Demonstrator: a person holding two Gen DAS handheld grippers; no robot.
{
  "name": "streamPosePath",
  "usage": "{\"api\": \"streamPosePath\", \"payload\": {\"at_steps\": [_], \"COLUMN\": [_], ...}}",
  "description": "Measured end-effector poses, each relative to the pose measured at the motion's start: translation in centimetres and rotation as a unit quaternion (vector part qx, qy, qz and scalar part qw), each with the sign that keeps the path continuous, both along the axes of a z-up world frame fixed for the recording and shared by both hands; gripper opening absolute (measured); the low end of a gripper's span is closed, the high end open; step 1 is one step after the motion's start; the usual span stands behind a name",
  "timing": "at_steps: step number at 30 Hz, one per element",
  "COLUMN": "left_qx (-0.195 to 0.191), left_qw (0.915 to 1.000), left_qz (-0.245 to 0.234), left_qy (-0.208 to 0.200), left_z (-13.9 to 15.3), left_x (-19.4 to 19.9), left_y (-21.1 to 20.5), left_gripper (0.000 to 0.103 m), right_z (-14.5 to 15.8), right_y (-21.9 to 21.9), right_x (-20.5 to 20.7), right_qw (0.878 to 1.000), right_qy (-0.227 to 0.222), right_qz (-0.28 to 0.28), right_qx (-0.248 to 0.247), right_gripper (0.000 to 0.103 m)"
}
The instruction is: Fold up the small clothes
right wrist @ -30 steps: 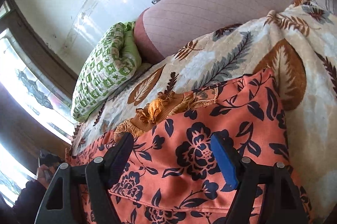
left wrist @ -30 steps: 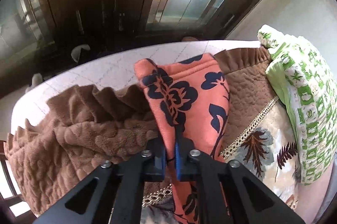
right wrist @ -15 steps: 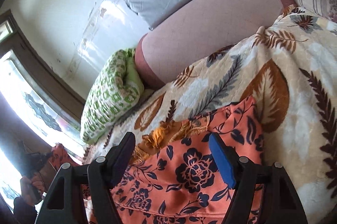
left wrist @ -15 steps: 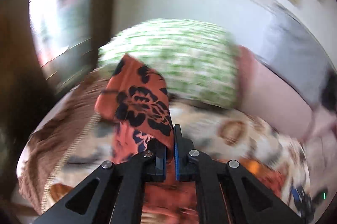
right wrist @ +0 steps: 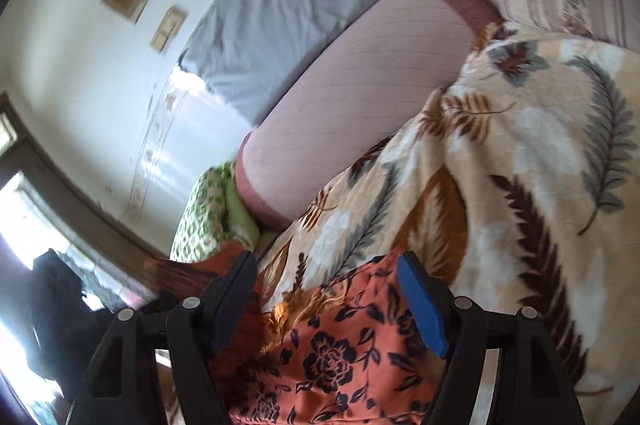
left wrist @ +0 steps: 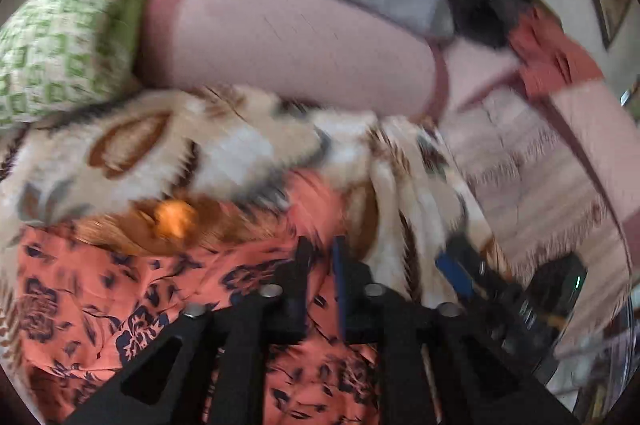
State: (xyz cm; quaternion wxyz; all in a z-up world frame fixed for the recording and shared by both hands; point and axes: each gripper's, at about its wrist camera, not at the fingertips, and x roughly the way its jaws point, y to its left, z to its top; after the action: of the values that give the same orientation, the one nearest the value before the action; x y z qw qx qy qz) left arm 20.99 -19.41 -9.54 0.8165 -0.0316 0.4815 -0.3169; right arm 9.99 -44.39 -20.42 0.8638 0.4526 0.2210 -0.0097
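Observation:
An orange garment with dark blue flowers [left wrist: 120, 297] lies on a leaf-patterned blanket [left wrist: 168, 153]. My left gripper [left wrist: 320, 265] hovers low over the garment's right part; its jaws stand a narrow gap apart with no cloth between them. The view is blurred by motion. In the right wrist view the same garment [right wrist: 332, 357] lies below my right gripper [right wrist: 328, 289], which is wide open and empty over the garment's far edge. The right gripper's blue pad [left wrist: 456, 273] shows in the left wrist view.
A pink bolster [right wrist: 360, 97] and a green patterned pillow [left wrist: 60, 41] lie at the bed's head by the white wall. A grey pillow [right wrist: 288, 9] leans behind them. A striped pink cloth [left wrist: 532, 185] lies at right, with a window [right wrist: 24, 225] at left.
My left gripper swung right and down onto the garment, laying the held flap over, and its jaws have parted off the cloth. My right gripper tilted upward and stayed open.

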Motion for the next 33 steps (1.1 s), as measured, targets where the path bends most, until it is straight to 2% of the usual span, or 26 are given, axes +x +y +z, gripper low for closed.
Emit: {"api": "streamPosePath", "payload": {"at_steps": [3, 5, 6, 10, 12, 13, 16, 18, 19, 21, 23, 25, 26, 28, 30, 33], "left_qx": [-0.035, -0.050, -0.043, 0.007, 0.054, 0.070, 0.106, 0.120, 0.134, 0.173, 0.198, 0.183, 0.176, 0.181, 0.166, 0.132], "left_qw": [0.9993, 0.9982, 0.9976, 0.9903, 0.9794, 0.9743, 0.9586, 0.9534, 0.9505, 0.9412, 0.9337, 0.9333, 0.9333, 0.9338, 0.9353, 0.9476], "left_qz": [-0.008, 0.001, 0.022, 0.105, 0.165, 0.190, 0.254, 0.270, 0.275, 0.289, 0.299, 0.309, 0.313, 0.309, 0.308, 0.279], "left_qy": [-0.011, -0.033, -0.050, -0.090, -0.103, -0.099, -0.073, -0.062, -0.055, -0.027, 0.005, 0.012, 0.009, -0.003, -0.054, -0.083], "left_z": [0.3, 1.1, 1.2, 0.0, -2.0, -2.9, -6.1, -7.9, -8.8, -11.1, -13.4, -14.7, -14.4, -13.6, -12.1, -10.3], "left_x": [-1.5, -2.1, -1.9, -1.4, -0.7, -0.6, -0.1, 0.2, 0.4, 1.1, 1.5, 1.3, 1.2, 1.3, 1.2, 2.0], "left_y": [1.4, 3.8, 5.3, 11.5, 15.2, 16.9, 21.3, 22.7, 23.0, 23.3, 23.9, 24.8, 25.0, 24.7, 24.0, 22.4], "left_gripper": [0.059, 0.065, 0.069, 0.071, 0.070, 0.070, 0.070, 0.070, 0.070, 0.070, 0.071, 0.078, 0.079, 0.078, 0.078, 0.078], "right_z": [-0.2, -0.1, -0.2, -1.2, -1.8, -2.0, -1.9, -1.5, -1.4, -2.0, -3.8, -6.7, -7.4, -6.6, -5.3, -4.0], "right_y": [-0.8, -0.3, 0.0, 2.6, 3.8, 4.3, 5.8, 7.5, 8.3, 9.9, 11.1, 11.4, 11.3, 11.1, 11.0, 10.9], "right_x": [0.1, 0.5, 0.8, 2.8, 3.5, 3.7, 3.7, 4.1, 4.3, 5.0, 6.1, 7.0, 7.2, 7.0, 6.6, 6.4], "right_qw": [1.000, 1.000, 1.000, 0.995, 0.991, 0.990, 0.989, 0.986, 0.984, 0.976, 0.964, 0.944, 0.942, 0.945, 0.953, 0.963], "right_qy": [0.006, 0.010, 0.013, 0.070, 0.098, 0.107, 0.094, 0.090, 0.094, 0.116, 0.171, 0.249, 0.260, 0.246, 0.216, 0.170], "right_qz": [0.002, 0.014, 0.023, 0.059, 0.067, 0.068, 0.081, 0.099, 0.109, 0.134, 0.151, 0.162, 0.163, 0.160, 0.153, 0.140], "right_qx": [0.012, 0.005, 0.003, -0.033, -0.056, -0.067, -0.075, -0.097, -0.108, -0.122, -0.133, -0.141, -0.140, -0.145, -0.150, -0.157], "right_gripper": [0.075, 0.075, 0.075, 0.075, 0.075, 0.075, 0.075, 0.073, 0.067, 0.063, 0.062, 0.059, 0.049, 0.047, 0.047, 0.047]}}
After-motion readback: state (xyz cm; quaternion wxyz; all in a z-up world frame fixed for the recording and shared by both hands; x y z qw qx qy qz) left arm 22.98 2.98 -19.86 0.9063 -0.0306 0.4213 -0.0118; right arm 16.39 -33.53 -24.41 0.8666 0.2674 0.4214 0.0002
